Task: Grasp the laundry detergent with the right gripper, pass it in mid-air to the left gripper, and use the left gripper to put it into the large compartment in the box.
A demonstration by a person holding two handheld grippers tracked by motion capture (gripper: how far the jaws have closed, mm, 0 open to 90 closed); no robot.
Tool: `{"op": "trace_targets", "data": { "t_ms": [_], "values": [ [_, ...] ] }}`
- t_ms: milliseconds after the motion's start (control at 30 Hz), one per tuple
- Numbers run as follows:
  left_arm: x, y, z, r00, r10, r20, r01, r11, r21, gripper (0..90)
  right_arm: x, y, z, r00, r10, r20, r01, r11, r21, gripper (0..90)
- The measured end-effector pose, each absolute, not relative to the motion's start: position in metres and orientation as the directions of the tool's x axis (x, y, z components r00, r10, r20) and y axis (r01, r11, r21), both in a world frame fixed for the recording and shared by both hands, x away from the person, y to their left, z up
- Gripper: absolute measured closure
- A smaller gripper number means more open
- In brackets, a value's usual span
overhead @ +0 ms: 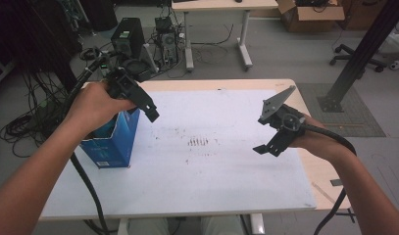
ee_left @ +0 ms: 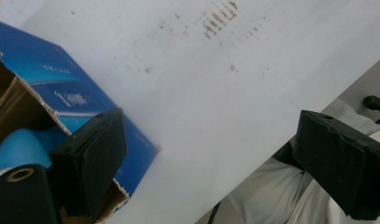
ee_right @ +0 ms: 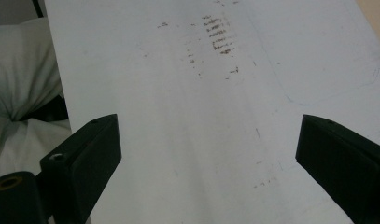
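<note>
- Blue cardboard marks our target: the open box (overhead: 112,142) stands just under and beside the left gripper (overhead: 147,108), with a light-blue rounded thing (ee_left: 20,147) lying inside it, below that gripper's near jaw.
- We judge the step in hand to be work at the box's open top, either reaching in or drawing away after a drop; the pictures do not tell us which.
- To do it well, we should keep the left gripper square above the opening, so that neither jaw catches the torn cardboard rim (ee_left: 47,109), and come down straight rather than at a slant.
- The box looks light, so a nudge from a jaw could tip or slide it; we should move slowly near its wall.
- Left gripper: jaws spread wide, nothing between them, one jaw over the box's edge and the other over the bare white sheet (ee_left: 234,112).
- Right gripper (overhead: 265,149): jaws also wide apart and empty, hovering over the sheet well away from the box, with the dark scuff marks (ee_right: 218,39) ahead of it.
- We would keep the right gripper free to steady the box's far side if it shifts.
</note>
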State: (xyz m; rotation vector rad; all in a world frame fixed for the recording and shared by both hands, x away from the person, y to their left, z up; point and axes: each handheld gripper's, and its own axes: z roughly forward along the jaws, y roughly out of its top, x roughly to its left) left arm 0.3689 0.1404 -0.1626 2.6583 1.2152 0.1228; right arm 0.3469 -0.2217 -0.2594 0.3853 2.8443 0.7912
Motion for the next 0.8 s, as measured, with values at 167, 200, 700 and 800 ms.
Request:
{"op": "trace_targets", "data": {
  "t_ms": [167,200,700,800],
  "values": [
    [0.372,0.132,-0.166,0.685,0.729,-0.01,0.711,-0.665,0.227,10.4,0.349,-0.222,-0.258,-0.953,0.292,-0.086,0.207,0.829,0.52,5.9],
    [0.372,0.131,-0.166,0.694,0.72,-0.007,0.703,-0.675,0.223,10.4,0.35,-0.222,-0.257,-0.952,0.293,-0.084,0.209,0.827,0.522,5.9],
    [0.372,0.114,-0.174,0.809,0.587,0.024,0.568,-0.792,0.223,10.2,0.364,-0.216,-0.248,-0.959,0.277,-0.061,0.207,0.83,0.518,4.1],
    [0.371,0.115,-0.176,0.821,0.571,0.026,0.552,-0.804,0.222,10.2,0.369,-0.213,-0.245,-0.962,0.268,-0.057,0.203,0.835,0.511,3.8]
  ]
}}
